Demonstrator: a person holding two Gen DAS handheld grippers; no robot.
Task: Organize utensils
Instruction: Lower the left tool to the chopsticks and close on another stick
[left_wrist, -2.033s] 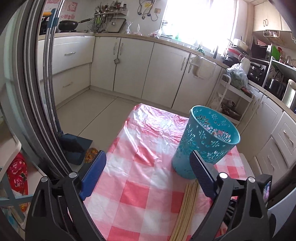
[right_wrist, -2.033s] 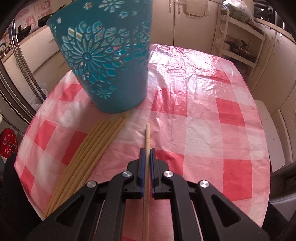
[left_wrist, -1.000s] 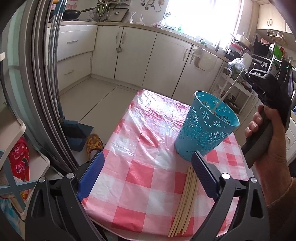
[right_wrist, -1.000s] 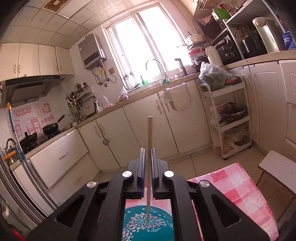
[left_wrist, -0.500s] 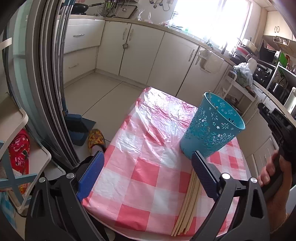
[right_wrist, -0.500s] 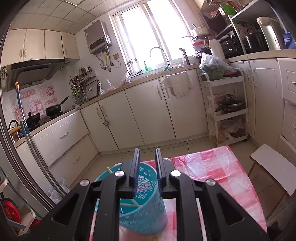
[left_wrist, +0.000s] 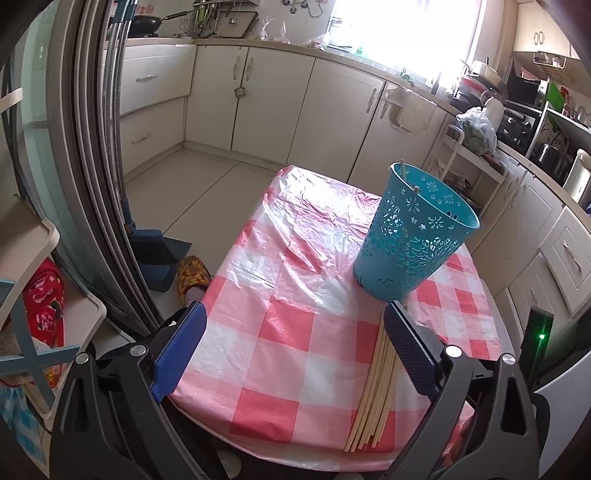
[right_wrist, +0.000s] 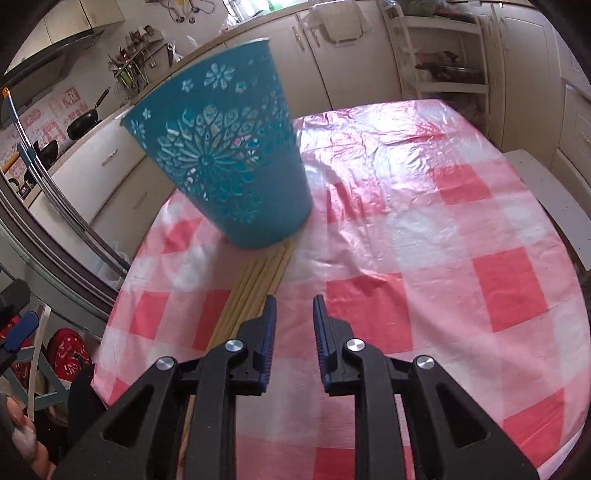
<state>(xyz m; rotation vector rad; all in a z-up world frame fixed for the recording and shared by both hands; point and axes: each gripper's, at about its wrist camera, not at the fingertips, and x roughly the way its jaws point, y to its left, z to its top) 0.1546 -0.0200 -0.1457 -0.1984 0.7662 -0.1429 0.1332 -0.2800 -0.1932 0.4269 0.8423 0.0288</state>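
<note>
With two chopsticks (left_wrist: 406, 179) already in the teal basket (left_wrist: 412, 236), right gripper (right_wrist: 293, 328), narrowly parted and empty after just opening, aims beside the bundled chopsticks (right_wrist: 255, 284) on the table (right_wrist: 491, 284), next fetch needing leftward alignment; left gripper (left_wrist: 291, 347) gapes wide, idle.
</note>
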